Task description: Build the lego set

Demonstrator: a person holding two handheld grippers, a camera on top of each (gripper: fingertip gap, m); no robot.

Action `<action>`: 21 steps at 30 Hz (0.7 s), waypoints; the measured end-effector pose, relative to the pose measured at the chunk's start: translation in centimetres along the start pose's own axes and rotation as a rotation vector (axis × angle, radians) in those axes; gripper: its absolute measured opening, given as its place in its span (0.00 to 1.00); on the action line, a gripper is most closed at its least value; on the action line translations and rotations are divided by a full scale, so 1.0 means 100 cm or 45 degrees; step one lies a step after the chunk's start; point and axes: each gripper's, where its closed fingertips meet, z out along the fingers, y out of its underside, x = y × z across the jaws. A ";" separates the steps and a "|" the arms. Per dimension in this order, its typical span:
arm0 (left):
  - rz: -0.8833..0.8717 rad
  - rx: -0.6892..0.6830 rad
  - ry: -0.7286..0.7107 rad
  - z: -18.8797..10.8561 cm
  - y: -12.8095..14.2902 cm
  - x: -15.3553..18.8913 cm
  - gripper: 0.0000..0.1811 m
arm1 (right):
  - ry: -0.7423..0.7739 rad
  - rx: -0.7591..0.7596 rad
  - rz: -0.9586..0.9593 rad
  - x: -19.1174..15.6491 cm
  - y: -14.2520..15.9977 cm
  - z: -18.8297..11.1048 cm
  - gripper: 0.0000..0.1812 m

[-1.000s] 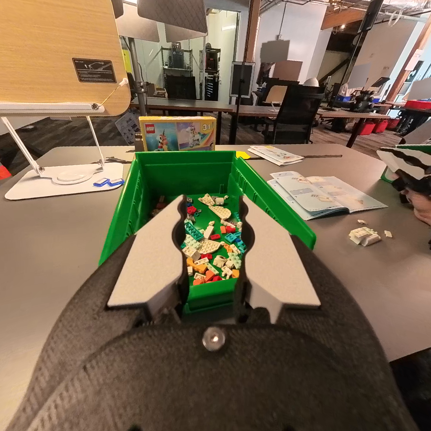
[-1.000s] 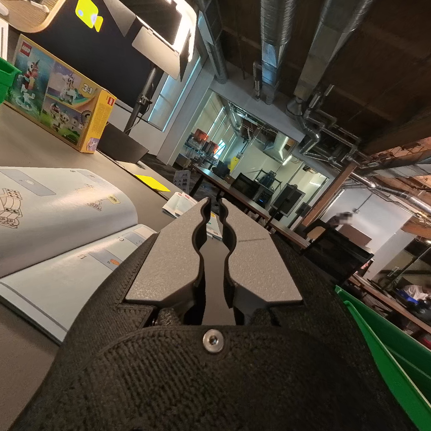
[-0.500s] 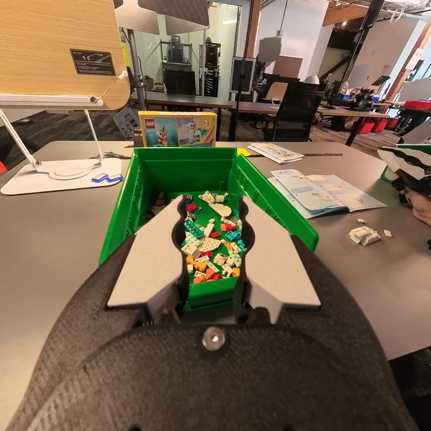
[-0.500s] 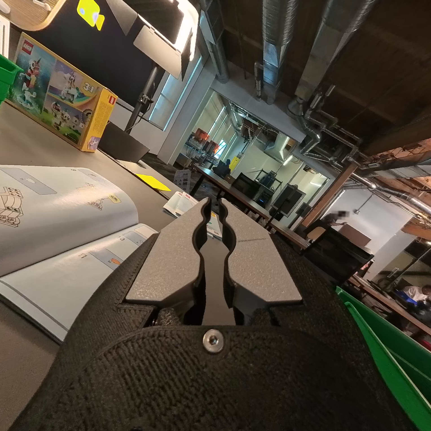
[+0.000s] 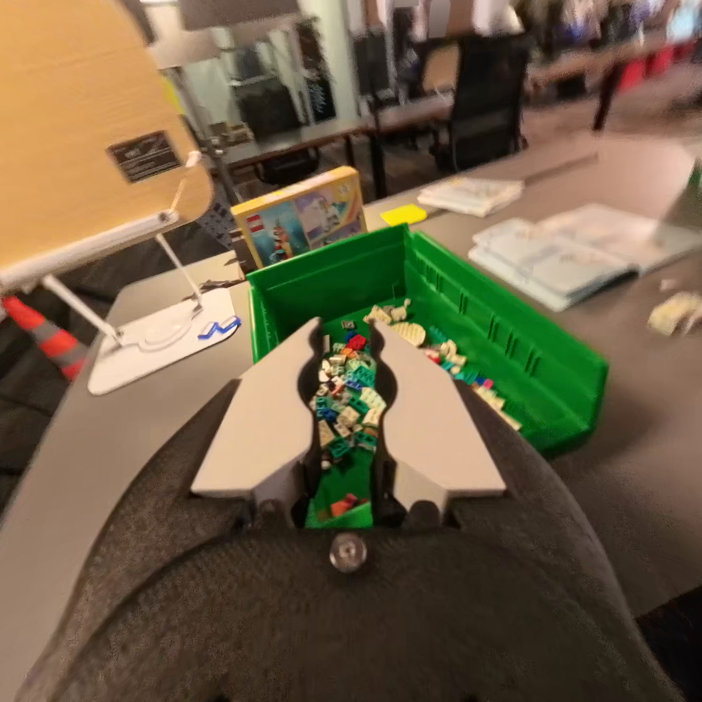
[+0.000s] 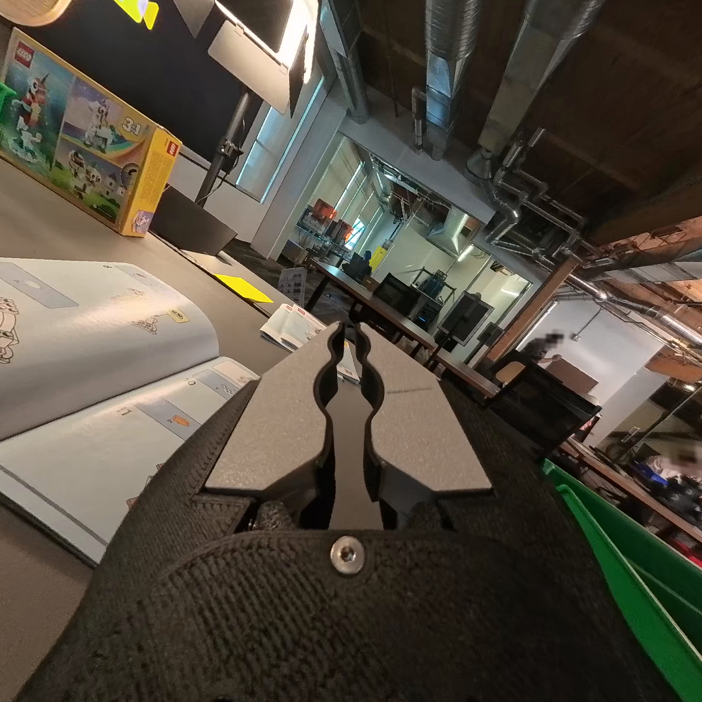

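Observation:
A green bin (image 5: pixel 494 323) holds several loose Lego pieces (image 5: pixel 349 399) in white, teal, blue, red and orange. My left gripper (image 5: pixel 346 326) hangs over the bin's near left part, open and empty, with the pile showing between its fingers; this view is motion-blurred. A small white part-built piece (image 5: pixel 672 319) lies on the table to the right of the bin. My right gripper (image 6: pixel 349 330) is low over the table, tilted, its jaws nearly together with nothing between them. An open instruction booklet (image 6: pixel 95 361) lies to its left and also shows in the left wrist view (image 5: pixel 551 258).
The Lego box (image 5: pixel 300 216) stands behind the bin and shows in the right wrist view (image 6: pixel 83 133). A wooden board on a white stand (image 5: pixel 159 342) is at the left. A yellow note (image 6: pixel 243 286) and folded leaflets (image 6: pixel 292 326) lie farther back. A second green bin (image 6: pixel 626 569) is at the right gripper's right. There is about 50 cm between the tips of the two grippers.
My left gripper has swung forward over the bin, tilted, and its jaws have narrowed. The right gripper has barely shifted.

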 end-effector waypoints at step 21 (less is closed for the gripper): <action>0.891 -1.316 0.733 0.121 0.107 -0.009 0.09 | -0.011 -0.125 -0.149 -0.008 0.015 0.007 0.02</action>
